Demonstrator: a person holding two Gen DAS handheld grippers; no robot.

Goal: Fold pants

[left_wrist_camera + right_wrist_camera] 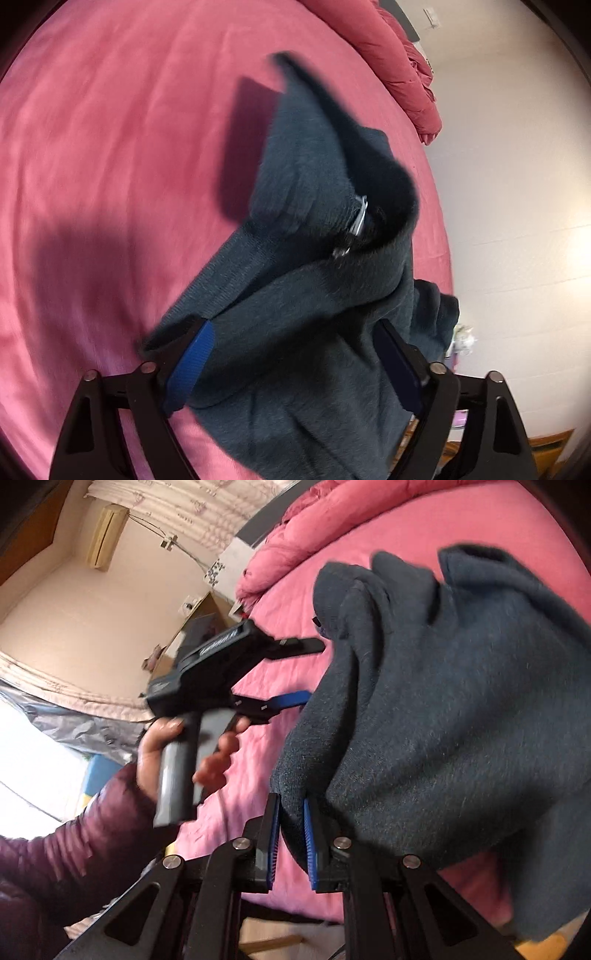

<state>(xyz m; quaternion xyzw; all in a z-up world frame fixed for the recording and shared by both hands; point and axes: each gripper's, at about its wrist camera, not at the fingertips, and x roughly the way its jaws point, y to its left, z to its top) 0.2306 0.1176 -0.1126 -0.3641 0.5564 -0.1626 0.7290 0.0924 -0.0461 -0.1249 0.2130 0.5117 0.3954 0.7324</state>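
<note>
You were in the middle of carrying the dark teal, fuzzy knit pants (443, 709) over the pink bedsheet (110, 166), which I take as the landmark here, so the step in hand looked like lifting and spreading the garment before any fold was laid down. Your right gripper (291, 812) was clamped on an edge of the cloth, its blue pads squeezing a thin fold, and the pants hung from it above the sheet in a bunched heap. Your left gripper (295, 343) had its jaws standing apart with cloth lying between them; whether the pads pressed on it I could not tell, and it looked like a loose hold at best. The pants' long axis ran away from that gripper across the sheet, toward the crumpled pink quilt (402, 62) at the sheet's far edge, with one narrow end raised and pointing that way. The next move, as I judge it, called for closing the left jaws on the cloth, then drawing your hands apart to flatten it on the sheet.
</note>
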